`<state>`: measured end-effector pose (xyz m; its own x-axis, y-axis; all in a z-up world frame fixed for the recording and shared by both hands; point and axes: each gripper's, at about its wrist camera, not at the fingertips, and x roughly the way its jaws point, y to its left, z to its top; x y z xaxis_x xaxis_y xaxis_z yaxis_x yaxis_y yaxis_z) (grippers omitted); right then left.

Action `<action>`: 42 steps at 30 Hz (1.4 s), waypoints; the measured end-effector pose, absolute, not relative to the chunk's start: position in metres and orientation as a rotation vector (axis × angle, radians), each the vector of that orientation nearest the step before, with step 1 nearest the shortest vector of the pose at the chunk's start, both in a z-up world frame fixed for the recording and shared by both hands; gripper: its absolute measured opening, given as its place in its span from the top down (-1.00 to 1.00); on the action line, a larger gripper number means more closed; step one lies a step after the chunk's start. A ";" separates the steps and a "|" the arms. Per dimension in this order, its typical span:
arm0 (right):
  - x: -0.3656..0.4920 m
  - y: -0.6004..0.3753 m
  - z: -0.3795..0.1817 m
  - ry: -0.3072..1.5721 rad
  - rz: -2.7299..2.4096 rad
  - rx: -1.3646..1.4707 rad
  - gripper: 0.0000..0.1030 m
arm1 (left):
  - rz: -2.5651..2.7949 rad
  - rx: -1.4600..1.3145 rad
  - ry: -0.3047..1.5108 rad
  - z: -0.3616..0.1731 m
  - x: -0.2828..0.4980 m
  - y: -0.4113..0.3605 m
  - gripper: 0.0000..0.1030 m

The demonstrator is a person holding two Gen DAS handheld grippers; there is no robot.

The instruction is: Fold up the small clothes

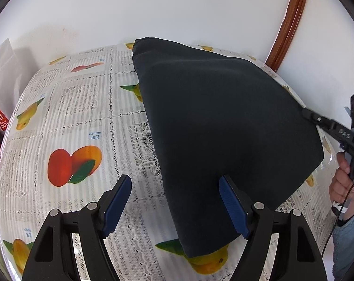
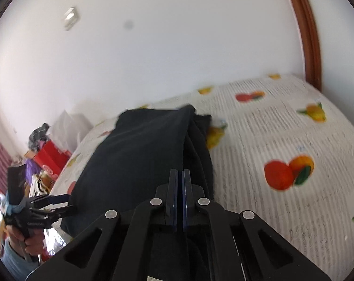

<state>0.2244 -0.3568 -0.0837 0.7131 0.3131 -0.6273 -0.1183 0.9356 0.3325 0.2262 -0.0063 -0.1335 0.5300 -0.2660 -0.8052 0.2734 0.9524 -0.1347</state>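
A dark navy garment lies on the fruit-print tablecloth, one side lifted off the table. My left gripper is open, its blue-padded fingers astride the garment's near left edge, holding nothing. My right gripper is shut on the garment's edge and holds that side raised over the rest. The right gripper also shows in the left wrist view at the garment's right corner. The left gripper shows open in the right wrist view beside the garment's left edge.
The table stands against a white wall. A wooden door frame rises at the right. A red box and assorted clutter sit beyond the table's left end. A white bag stands at far left.
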 end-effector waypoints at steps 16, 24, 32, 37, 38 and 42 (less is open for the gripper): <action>0.170 -0.357 -0.095 0.900 -0.013 0.125 0.88 | -0.314 -0.010 0.956 -0.126 0.188 -0.013 -0.45; 0.135 -0.356 -0.079 0.919 -0.057 0.149 0.78 | -0.294 -0.047 0.943 -0.112 0.157 -0.009 -0.44; 0.098 -0.327 -0.013 0.794 -0.097 0.111 0.06 | -0.239 -0.040 0.809 -0.058 0.114 -0.015 -0.66; 0.069 -0.308 0.022 0.744 -0.082 0.086 -0.35 | -0.230 -0.036 0.743 -0.030 0.084 -0.024 -0.78; 0.062 -0.305 0.027 0.734 -0.087 0.081 -0.40 | -0.225 -0.030 0.734 -0.025 0.077 -0.026 -0.80; 0.034 -0.295 0.044 0.713 -0.066 0.080 -0.44 | -0.207 -0.019 0.706 -0.015 0.053 -0.032 -0.92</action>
